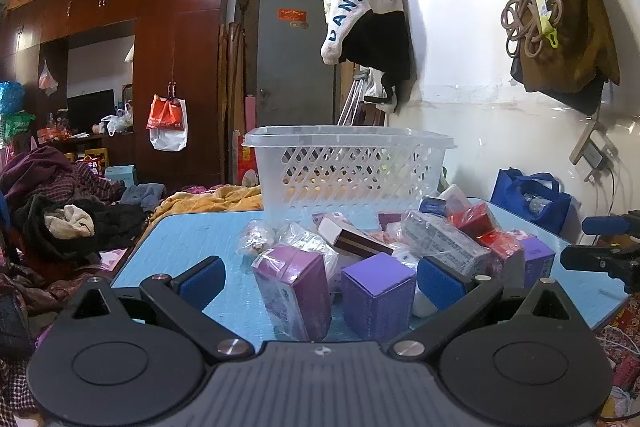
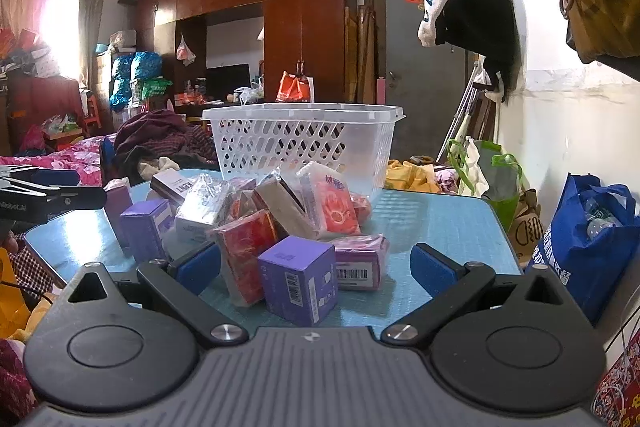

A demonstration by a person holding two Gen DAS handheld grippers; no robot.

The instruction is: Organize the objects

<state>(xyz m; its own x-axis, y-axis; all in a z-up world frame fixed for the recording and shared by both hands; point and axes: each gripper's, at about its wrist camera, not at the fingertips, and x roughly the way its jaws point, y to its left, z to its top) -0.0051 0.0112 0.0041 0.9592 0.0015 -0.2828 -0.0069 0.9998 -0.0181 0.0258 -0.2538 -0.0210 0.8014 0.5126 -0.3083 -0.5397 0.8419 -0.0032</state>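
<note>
While both sets of jaws are standing wide apart and gripping nothing, a purple box (image 1: 378, 291) is sitting between the left gripper (image 1: 320, 277)'s jaws. Another purple box (image 2: 298, 281) is lying between the right gripper (image 2: 316, 267)'s, on the blue worktop (image 2: 440, 227), with the white basket (image 2: 300, 143) standing beyond.

Left tool (image 1: 322, 281) and right tool (image 2: 315, 267) both level, fingers spread wide, gripping nothing.
</note>
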